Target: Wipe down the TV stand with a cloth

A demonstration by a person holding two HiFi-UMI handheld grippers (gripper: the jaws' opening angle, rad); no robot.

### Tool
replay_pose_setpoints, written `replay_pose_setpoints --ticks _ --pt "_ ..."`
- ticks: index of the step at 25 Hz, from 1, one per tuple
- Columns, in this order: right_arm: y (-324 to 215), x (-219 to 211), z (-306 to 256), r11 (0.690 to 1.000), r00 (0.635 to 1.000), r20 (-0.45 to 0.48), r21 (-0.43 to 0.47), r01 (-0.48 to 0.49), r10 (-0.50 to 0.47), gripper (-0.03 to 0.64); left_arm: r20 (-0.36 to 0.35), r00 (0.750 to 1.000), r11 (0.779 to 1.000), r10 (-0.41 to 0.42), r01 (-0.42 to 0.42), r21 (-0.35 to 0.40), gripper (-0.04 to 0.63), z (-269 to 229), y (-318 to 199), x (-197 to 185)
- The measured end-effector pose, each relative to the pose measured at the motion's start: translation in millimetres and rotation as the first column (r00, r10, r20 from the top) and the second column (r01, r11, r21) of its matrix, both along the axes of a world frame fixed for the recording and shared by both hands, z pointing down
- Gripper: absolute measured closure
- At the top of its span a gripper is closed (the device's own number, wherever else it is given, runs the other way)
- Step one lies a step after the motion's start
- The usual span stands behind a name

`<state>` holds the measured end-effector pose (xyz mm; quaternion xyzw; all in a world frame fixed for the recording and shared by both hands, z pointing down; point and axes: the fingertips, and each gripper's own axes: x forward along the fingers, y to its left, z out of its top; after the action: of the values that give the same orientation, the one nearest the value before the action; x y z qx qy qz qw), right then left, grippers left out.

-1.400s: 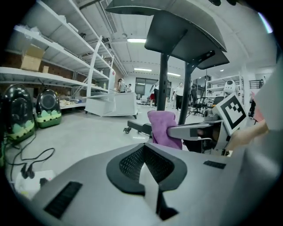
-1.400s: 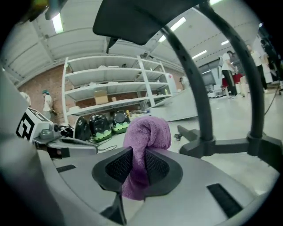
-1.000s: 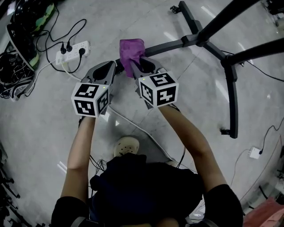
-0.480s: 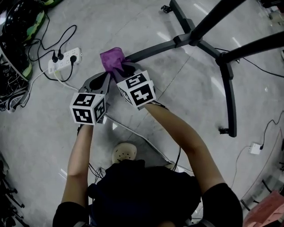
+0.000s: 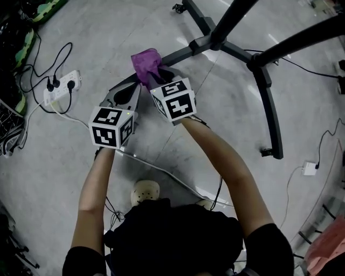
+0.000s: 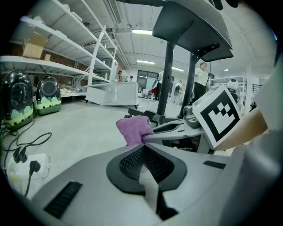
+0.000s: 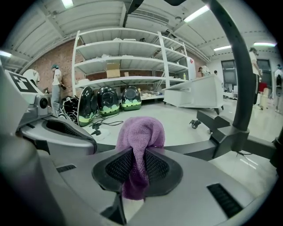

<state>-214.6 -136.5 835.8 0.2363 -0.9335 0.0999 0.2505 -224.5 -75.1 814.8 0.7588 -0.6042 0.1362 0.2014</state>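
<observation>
We see the TV stand (image 5: 268,102) only in part: its posts (image 5: 232,16) run off the head view's top edge. The right tongs (image 5: 154,81) hide the lower end of the cloth (image 5: 145,62). We cannot tell whether it touches the leg (image 5: 180,54). Distant people (image 7: 56,86) are too small to make out.

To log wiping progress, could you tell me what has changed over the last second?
The right gripper slid the cloth outward along the stand leg, then back toward the hub. Its fingers stayed shut on the cloth; the left gripper stayed shut, empty, alongside.
</observation>
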Motion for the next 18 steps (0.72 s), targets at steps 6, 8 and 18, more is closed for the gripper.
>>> replay_pose_setpoints --ticks 6,8,18 --pt "-23.5 17.9 0.1 0.999 0.999 -0.014 0.019 -0.040 0.040 0.528 0.026 0.998 0.999 0.054 -0.054 0.003 0.591 2.2 -29.7 19.7" --pt "-29.4 22.5 -0.2 0.999 0.999 -0.016 0.024 -0.049 0.049 0.528 0.021 0.998 0.998 0.055 -0.055 0.009 0.591 0.8 -36.6 22.9" --pt "-76.0 58.8 -1.1 0.983 0.983 0.011 0.007 -0.182 0.182 0.528 -0.009 0.998 0.998 0.061 -0.060 0.026 0.591 -1.3 -58.5 38.8"
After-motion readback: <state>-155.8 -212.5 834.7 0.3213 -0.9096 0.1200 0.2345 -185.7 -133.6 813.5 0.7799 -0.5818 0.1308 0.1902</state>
